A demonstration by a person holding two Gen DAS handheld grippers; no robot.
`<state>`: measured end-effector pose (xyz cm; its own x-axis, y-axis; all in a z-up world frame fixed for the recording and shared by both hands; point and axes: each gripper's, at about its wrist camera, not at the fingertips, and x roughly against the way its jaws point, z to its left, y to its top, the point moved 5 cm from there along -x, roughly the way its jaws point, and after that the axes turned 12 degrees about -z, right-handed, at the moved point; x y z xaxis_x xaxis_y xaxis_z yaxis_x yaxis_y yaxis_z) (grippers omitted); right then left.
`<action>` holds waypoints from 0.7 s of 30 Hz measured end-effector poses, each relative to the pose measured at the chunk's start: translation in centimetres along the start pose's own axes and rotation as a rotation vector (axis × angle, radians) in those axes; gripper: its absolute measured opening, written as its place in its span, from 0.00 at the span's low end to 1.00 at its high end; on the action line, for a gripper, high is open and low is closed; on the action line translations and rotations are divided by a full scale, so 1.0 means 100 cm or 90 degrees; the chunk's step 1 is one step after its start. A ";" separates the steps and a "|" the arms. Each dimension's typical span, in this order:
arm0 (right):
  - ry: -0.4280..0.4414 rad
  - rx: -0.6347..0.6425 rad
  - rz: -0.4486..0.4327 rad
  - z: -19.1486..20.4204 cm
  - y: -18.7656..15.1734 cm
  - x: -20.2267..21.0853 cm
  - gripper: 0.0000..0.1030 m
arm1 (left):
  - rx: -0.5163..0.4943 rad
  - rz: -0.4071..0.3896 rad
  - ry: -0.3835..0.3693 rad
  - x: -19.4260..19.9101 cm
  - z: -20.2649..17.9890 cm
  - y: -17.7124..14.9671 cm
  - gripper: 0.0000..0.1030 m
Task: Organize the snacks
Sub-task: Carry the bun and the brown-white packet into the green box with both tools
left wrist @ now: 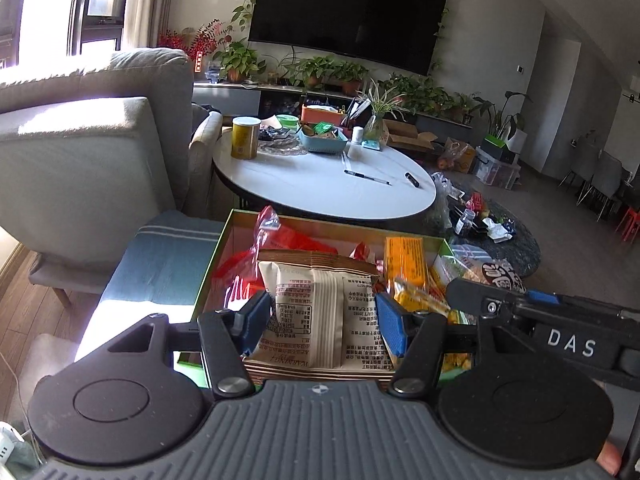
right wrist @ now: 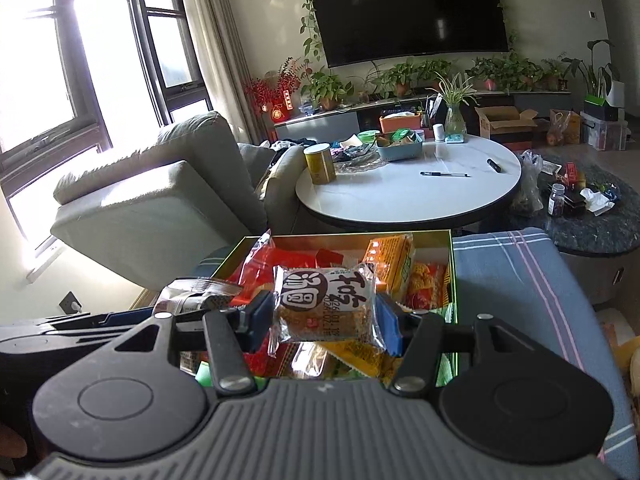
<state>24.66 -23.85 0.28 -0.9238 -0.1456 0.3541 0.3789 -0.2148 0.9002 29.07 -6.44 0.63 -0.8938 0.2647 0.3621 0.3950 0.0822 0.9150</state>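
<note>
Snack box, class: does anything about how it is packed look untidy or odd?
Yes. The packets in the green box lie jumbled, overlapping at angles. An orange packet leans tilted on the far wall, and a red wrapper pokes above the rim.

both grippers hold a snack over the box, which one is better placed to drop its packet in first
Left, by a little. The left gripper holds the beige packet squarely over the green box; the right gripper holds its clear packet nearer the box's edge.

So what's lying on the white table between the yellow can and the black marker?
In both wrist views, a pen lies on the white table between the yellow can and black marker; the rest is bare.
</note>
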 end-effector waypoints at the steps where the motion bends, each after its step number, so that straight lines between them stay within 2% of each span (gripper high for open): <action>1: -0.002 -0.004 -0.001 -0.003 0.002 -0.004 0.78 | 0.000 -0.004 -0.002 -0.007 -0.001 0.004 0.53; 6: -0.020 -0.025 -0.005 -0.018 0.009 -0.022 0.78 | 0.007 -0.002 -0.017 -0.047 -0.006 0.012 0.53; 13: -0.040 -0.046 0.013 -0.036 0.004 -0.045 0.78 | 0.029 0.021 -0.030 -0.093 -0.003 0.002 0.54; 17: -0.038 -0.049 0.021 -0.037 0.001 -0.051 0.78 | 0.037 0.037 -0.029 -0.099 0.002 -0.007 0.56; 21: -0.035 -0.045 0.029 -0.034 -0.001 -0.054 0.78 | 0.056 0.029 -0.016 -0.088 0.013 -0.006 0.59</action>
<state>29.80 -26.32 -2.56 -0.9065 -0.1046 0.4090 0.4215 -0.2770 0.8635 36.98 -7.59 -3.39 -0.8695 0.2939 0.3969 0.4527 0.1530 0.8784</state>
